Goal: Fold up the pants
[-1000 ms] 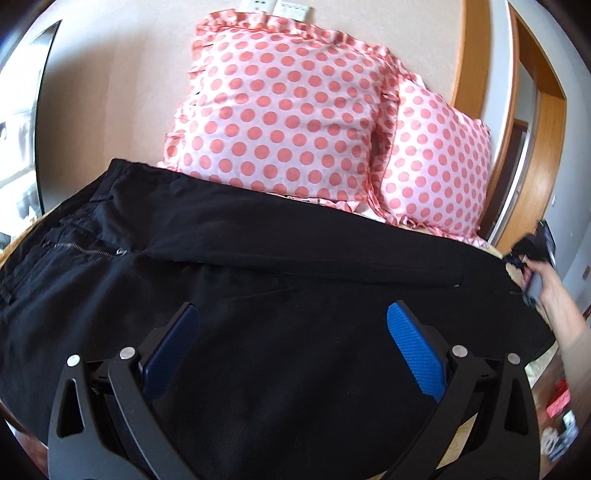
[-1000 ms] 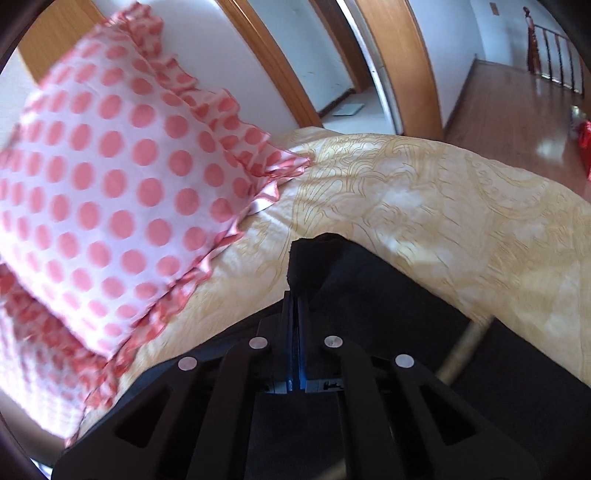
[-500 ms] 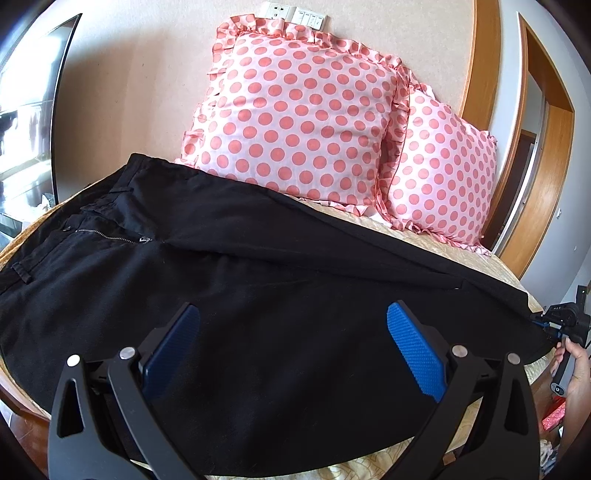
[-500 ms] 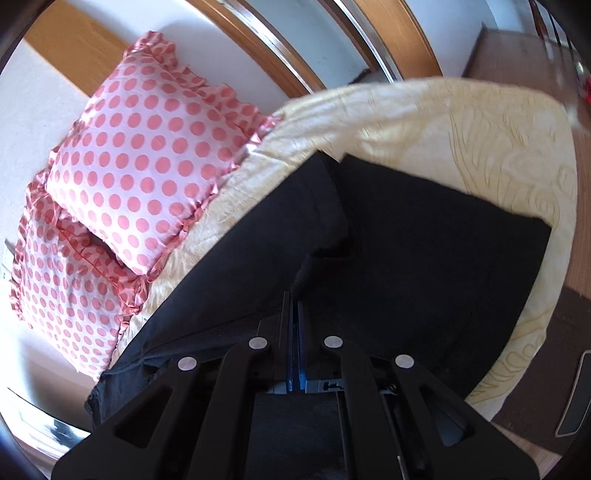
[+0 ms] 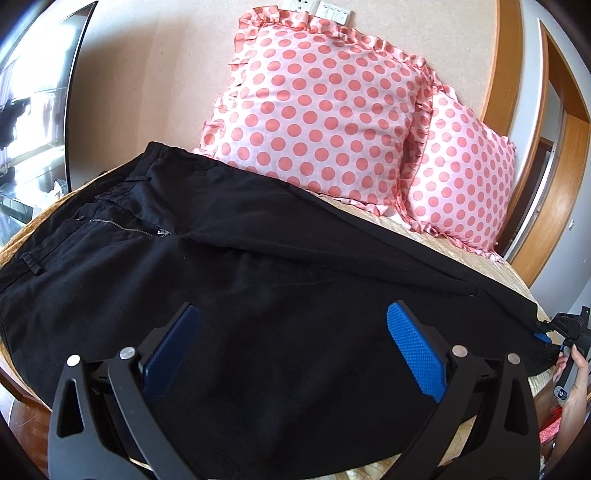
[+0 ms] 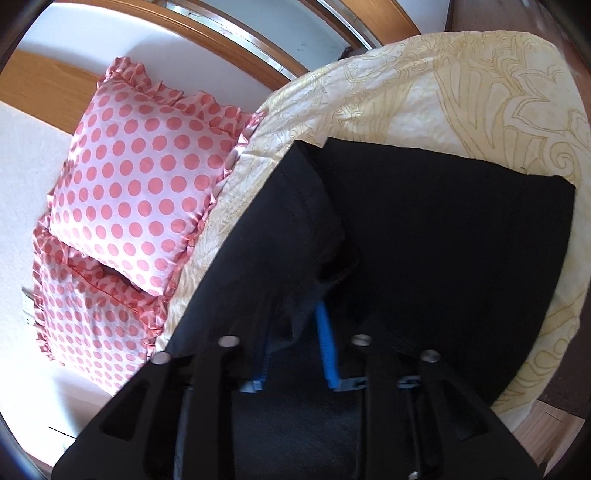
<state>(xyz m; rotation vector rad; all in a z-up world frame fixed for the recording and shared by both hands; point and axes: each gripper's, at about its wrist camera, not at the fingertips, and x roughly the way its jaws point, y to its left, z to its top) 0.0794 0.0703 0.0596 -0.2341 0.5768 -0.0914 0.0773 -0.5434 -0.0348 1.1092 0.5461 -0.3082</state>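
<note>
While black pants (image 5: pixel 258 295) lie spread flat across bed (image 6: pixel 461 92), legs toward right, cuff end is being let go: right gripper (image 6: pixel 295 332) jaws just parted, fabric loose between. Left gripper (image 5: pixel 295 350) held wide open, empty, over thigh area, presumably ready for next fold.

L hand-held gripper (image 5: pixel 291 350) jaws wide apart; R hand-held gripper (image 6: pixel 295 328) jaws just opening (cloth between).

The pants (image 5: pixel 258 295) waistband leaves frame at left; wall sockets (image 5: pixel 319 9) are cut off above.
</note>
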